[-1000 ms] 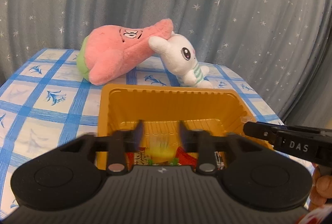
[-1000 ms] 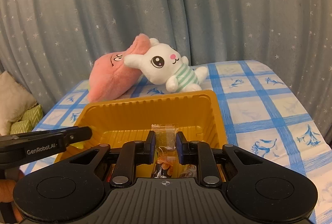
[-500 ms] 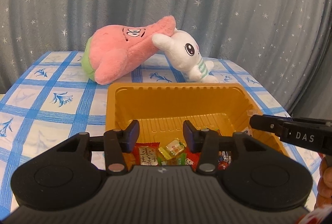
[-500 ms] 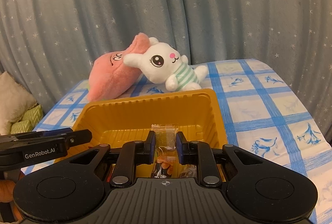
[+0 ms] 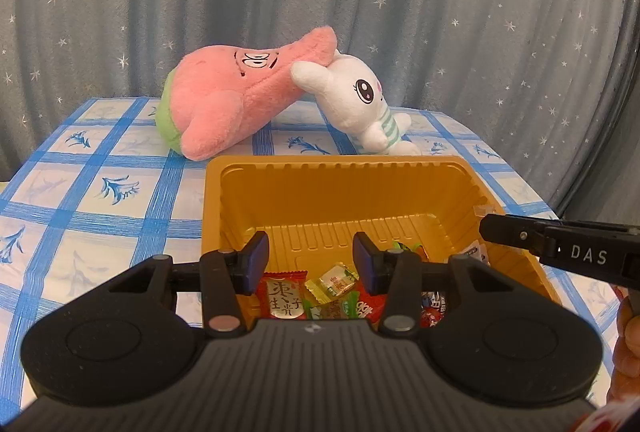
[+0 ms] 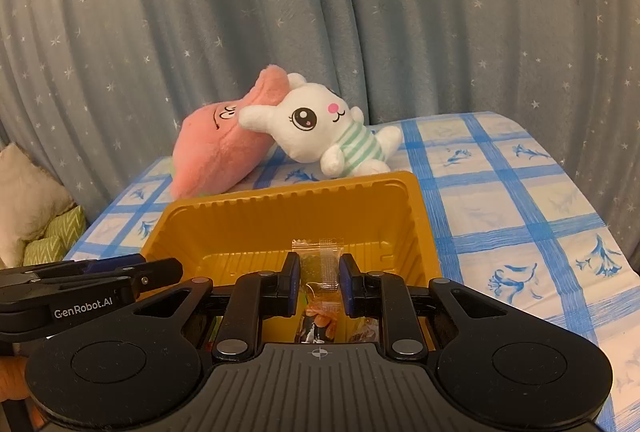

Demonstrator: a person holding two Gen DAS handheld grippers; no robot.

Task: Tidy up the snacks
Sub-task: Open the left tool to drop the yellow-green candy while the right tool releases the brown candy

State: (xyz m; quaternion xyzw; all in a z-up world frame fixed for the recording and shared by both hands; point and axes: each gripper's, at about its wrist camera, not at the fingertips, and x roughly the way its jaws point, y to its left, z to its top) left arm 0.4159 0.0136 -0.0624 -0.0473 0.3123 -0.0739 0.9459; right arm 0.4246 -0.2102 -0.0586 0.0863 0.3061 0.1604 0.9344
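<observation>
Readable stuff first: the left gripper (image 6: 158, 269) has "GenRobot.AI" printed on its side in the right wrist view, and the right gripper (image 5: 486, 228) shows "DAS" on its side in the left wrist view. Down in the yellow tray (image 5: 336, 168) there's a red packet (image 5: 280, 298) with Chinese characters on it, beside it a small yellow wrapped candy (image 5: 331, 279), then another red wrapper with white letters I can't make out.

Left to right on the desk (image 5: 80, 192): blue checked cloth, the pink plush (image 5: 228, 100) lying on its side, the white bunny plush (image 5: 356, 104) leaning against it, both just behind the tray, starry grey curtain at the back.

Left gripper fingers (image 5: 256, 260) stand partly apart over the near end of the tray with nothing between them, the snacks are lying below. Right gripper fingers (image 6: 290, 278) are closed down on a clear candy wrapper (image 6: 322, 264), which sticks up between them over the tray; more wrappers lie in the tray underneath.

Compared to a second ago: the left view was tipped and blurry back then, with something yellow smeared between the fingers. Now it's level and sharp, and the packets sit in plain view in the tray. Right side looks the same, same wrapper pinched in the same spot
</observation>
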